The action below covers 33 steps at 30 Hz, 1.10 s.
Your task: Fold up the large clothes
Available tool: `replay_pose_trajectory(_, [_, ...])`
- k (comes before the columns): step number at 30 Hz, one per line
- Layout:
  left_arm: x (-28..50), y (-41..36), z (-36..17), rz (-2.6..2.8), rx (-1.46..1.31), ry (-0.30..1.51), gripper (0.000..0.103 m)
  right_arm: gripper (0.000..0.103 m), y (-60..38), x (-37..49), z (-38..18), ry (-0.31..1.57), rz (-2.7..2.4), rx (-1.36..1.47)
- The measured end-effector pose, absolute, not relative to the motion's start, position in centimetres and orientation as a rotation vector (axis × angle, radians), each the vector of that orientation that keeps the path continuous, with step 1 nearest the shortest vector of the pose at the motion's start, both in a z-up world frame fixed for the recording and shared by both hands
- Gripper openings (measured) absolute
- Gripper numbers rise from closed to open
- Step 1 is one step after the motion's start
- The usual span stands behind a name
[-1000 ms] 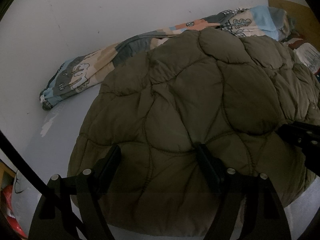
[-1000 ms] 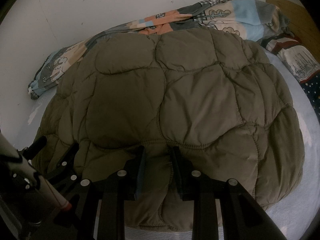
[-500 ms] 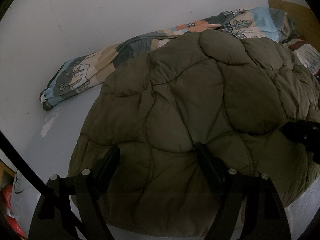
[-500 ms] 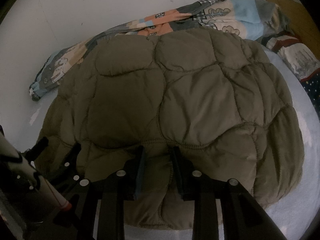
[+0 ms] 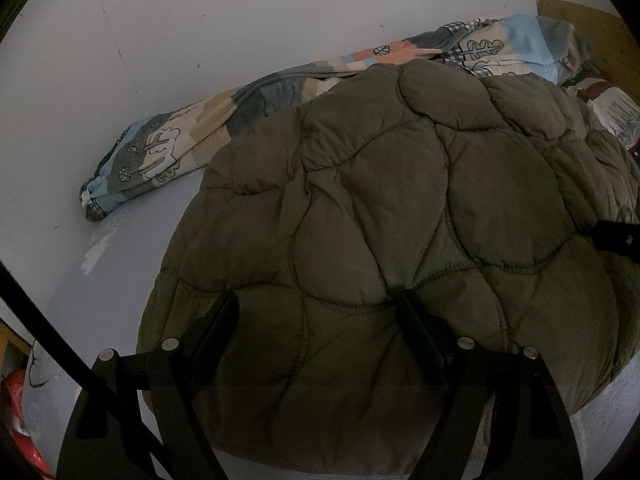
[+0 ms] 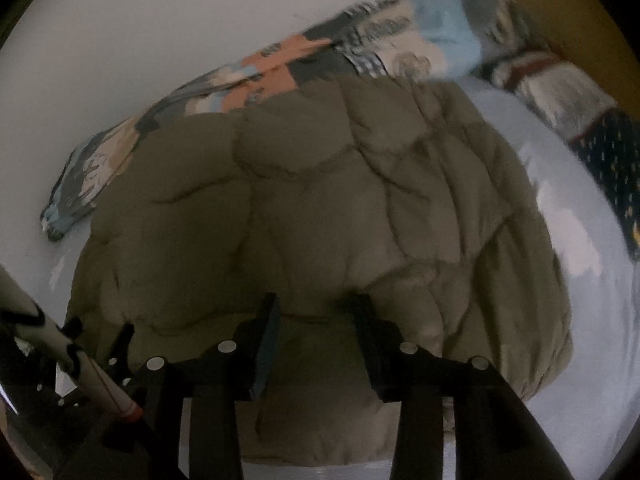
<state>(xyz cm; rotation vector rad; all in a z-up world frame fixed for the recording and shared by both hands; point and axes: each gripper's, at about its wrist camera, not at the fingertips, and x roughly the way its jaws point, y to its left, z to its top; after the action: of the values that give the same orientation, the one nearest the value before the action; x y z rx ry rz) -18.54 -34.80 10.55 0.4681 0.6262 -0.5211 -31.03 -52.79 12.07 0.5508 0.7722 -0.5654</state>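
White wall (image 5: 240, 20) backs a bed (image 5: 120, 248) with a pale sheet, and a wooden headboard (image 5: 580, 20) shows at the far right corner.

On the bed lies the jacket (image 5: 380, 220), olive and quilted in rounded panels, spread across most of the sheet from the near edge toward the wall. Behind it, between jacket and wall, a patterned quilt (image 5: 168, 152) in blue, peach and grey runs bunched from the far left to the far right. At the far right, beside the headboard, sits a pillow (image 6: 568, 100) with a dark dotted cloth just nearer.

Over the jacket's near edge hovers the left gripper (image 5: 316, 320), its jaws spread wide with a broad span of jacket lying between them; the fingers (image 5: 216, 320) do not pinch the fabric. To its right the right gripper (image 6: 316, 316) is likewise at the near hem, its jaws at a middling gap and opening, with jacket fabric between them but not pressed. The right wrist view is blurred.

A white pole with a red tip (image 6: 80, 364) crosses the near left corner of that view.
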Motion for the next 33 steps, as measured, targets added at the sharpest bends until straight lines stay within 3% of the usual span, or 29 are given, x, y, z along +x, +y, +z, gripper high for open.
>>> replay_pose_trajectory(5, [-18.6, -34.7, 10.5, -0.521, 0.467, 0.623, 0.081, 0.052, -52.1, -30.4, 11.5, 0.805, -0.564, 0.511])
replay_pose_trajectory(22, [-19.4, -33.4, 14.2, -0.541, 0.339, 0.552, 0.081, 0.052, -50.7, -30.5, 15.3, 0.714, -0.574, 0.395])
replay_pose_trajectory(33, [-17.7, -31.3, 14.1, -0.53, 0.289, 0.675, 0.081, 0.052, -52.2, -32.2, 15.7, 0.704, -0.597, 0.468])
